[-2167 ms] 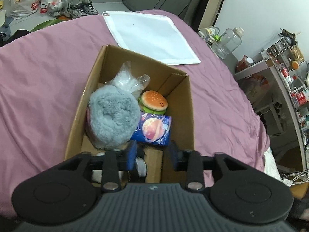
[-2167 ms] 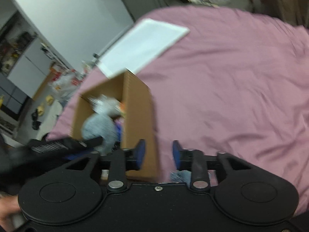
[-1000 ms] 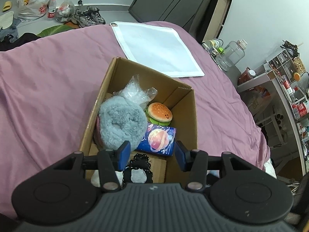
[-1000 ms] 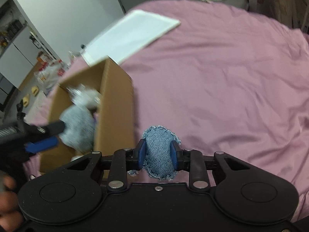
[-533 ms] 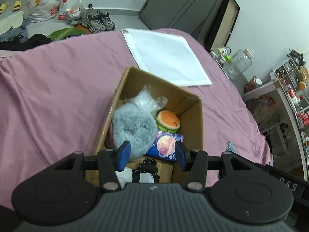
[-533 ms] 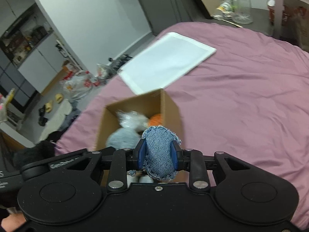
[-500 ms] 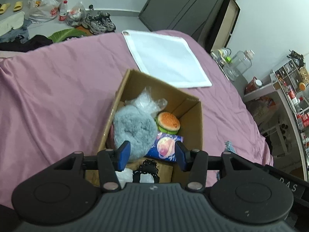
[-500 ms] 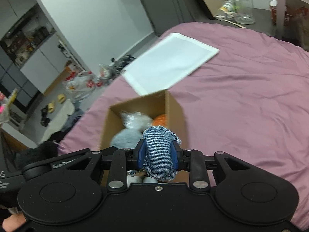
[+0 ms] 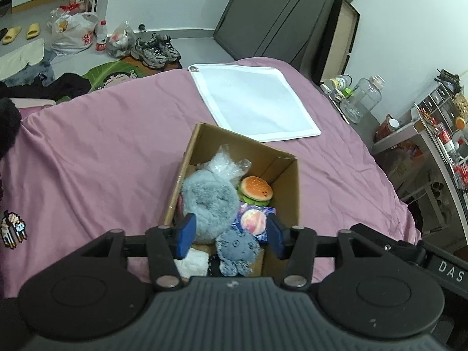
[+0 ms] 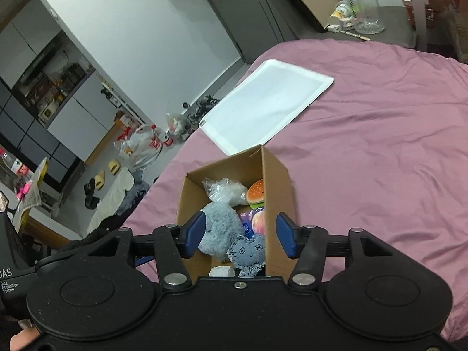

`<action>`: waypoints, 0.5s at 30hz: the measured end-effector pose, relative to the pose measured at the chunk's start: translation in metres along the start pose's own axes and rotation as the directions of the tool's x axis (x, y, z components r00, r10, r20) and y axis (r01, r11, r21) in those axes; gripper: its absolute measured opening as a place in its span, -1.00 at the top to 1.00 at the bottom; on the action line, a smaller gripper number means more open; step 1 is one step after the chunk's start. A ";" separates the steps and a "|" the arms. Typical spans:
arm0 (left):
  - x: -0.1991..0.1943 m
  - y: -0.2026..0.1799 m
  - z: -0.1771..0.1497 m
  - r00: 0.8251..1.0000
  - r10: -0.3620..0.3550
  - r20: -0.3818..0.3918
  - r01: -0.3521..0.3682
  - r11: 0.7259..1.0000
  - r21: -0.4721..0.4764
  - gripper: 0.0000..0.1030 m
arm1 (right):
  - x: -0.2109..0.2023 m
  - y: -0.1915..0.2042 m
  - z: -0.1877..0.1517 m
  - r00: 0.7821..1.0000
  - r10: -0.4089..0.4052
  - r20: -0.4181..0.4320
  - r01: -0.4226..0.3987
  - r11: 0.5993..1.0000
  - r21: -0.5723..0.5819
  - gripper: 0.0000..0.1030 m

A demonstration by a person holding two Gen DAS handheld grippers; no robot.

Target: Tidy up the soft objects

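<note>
An open cardboard box (image 9: 288,181) (image 10: 276,181) stands on the purple bedspread. Inside lie a fluffy grey plush (image 9: 209,201) (image 10: 219,225), a burger toy (image 9: 256,190) (image 10: 256,194), a crinkled clear bag (image 9: 225,163) (image 10: 223,191), a blue planet-print pack (image 9: 254,219) (image 10: 256,219) and a small denim octopus plush (image 9: 237,247) (image 10: 247,251) at the near end. My left gripper (image 9: 229,235) hovers open above the near end of the box. My right gripper (image 10: 239,235) is open too, above the octopus plush, with nothing between its fingers.
A white flat cloth (image 9: 254,102) (image 10: 269,105) lies on the bed beyond the box. Shoes and bags (image 9: 155,48) sit on the floor past the bed's far edge. A side table with a clear jug (image 9: 362,99) and shelves stands to the right.
My right gripper carried the denim octopus plush over the box and opened; the plush now lies in the box's near end. My left gripper rose and stayed open.
</note>
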State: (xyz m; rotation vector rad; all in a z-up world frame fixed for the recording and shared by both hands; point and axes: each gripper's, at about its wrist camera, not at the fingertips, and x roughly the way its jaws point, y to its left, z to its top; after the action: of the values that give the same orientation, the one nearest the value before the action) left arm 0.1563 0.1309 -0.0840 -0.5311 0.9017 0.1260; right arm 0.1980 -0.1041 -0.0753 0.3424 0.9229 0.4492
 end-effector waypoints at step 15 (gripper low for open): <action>-0.038 -0.064 -0.029 0.999 0.035 0.035 -0.040 0.987 0.154 -0.75 | -0.067 -0.040 -0.007 0.995 -0.038 0.096 0.042 0.998 -0.039 -0.85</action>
State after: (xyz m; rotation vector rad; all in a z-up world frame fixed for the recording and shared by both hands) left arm 0.1329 0.0657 -0.0441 -0.3670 0.8825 0.0973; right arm 0.1658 -0.1718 -0.0521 0.3051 0.8256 0.4106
